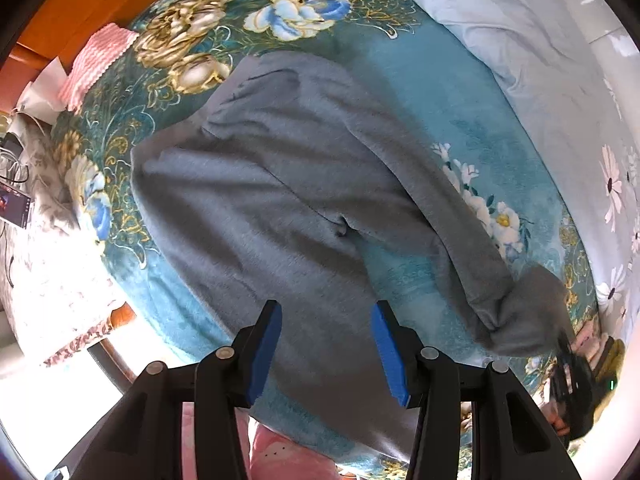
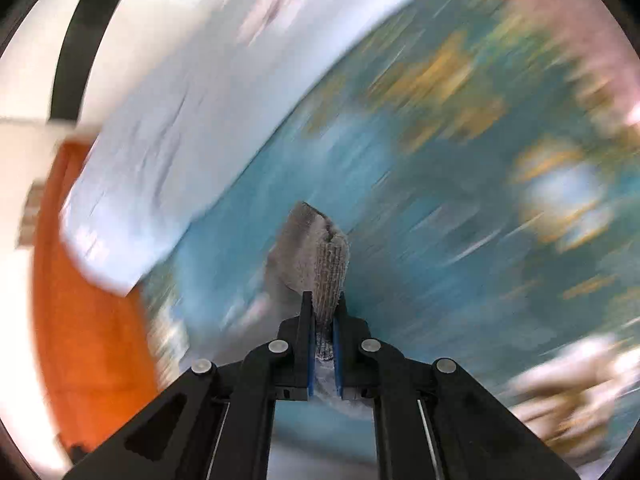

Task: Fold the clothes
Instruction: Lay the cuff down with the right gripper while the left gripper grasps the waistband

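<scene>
A grey sweatshirt (image 1: 288, 184) lies spread on a teal floral blanket (image 1: 420, 92) in the left wrist view, one sleeve (image 1: 452, 216) stretched toward the lower right. My left gripper (image 1: 326, 316) is open just above the garment's near part, holding nothing. My right gripper (image 1: 568, 376) shows at the sleeve's cuff end (image 1: 532, 312), blurred. In the right wrist view, my right gripper (image 2: 324, 304) is shut on the ribbed grey cuff (image 2: 320, 260), which sticks up between the blue pads. That view is heavily motion-blurred.
A pale blue floral sheet (image 1: 532, 40) covers the bed beyond the blanket. A pink knitted cloth (image 1: 100, 64) lies at the blanket's far left by an orange wooden frame (image 1: 80, 0). A phone (image 1: 16, 204) and cables sit at the left edge. Pink fabric (image 1: 280, 456) lies below the blanket.
</scene>
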Demonstrator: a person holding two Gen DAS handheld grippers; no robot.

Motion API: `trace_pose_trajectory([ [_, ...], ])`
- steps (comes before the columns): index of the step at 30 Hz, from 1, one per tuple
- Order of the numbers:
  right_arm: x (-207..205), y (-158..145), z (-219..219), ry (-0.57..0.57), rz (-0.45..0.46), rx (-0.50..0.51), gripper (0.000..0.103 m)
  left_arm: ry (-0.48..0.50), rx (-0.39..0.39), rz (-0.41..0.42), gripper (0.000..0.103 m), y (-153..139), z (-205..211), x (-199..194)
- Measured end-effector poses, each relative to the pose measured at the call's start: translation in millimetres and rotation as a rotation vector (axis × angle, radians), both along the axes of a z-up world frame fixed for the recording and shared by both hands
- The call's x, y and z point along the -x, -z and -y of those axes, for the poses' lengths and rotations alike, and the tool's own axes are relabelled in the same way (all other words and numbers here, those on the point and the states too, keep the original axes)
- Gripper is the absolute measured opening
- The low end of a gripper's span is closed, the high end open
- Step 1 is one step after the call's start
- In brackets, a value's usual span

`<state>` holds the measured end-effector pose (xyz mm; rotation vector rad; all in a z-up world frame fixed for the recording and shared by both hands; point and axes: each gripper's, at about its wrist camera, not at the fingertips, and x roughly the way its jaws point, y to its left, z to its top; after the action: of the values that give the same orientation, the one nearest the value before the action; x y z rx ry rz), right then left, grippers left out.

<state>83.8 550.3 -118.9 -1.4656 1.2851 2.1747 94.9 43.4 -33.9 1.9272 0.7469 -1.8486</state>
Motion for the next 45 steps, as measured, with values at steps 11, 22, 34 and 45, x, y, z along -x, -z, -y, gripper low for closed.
trace_pose_trajectory([
  [11,-31,46,-76,0.111,0.231,-0.122,0.010,-0.027,0.041,0.007,0.051,-1,23,-10],
  [22,-150,-35,-60,0.260,0.179,-0.133,0.033,-0.208,0.040,0.025,0.053,41,135,-57],
  [34,-286,-51,45,0.510,0.324,0.086,0.035,-0.383,-0.072,0.080,0.056,143,254,-112],
  [45,-282,-124,85,0.443,0.354,-0.090,0.040,-0.373,-0.216,-0.023,0.038,205,280,-102],
])
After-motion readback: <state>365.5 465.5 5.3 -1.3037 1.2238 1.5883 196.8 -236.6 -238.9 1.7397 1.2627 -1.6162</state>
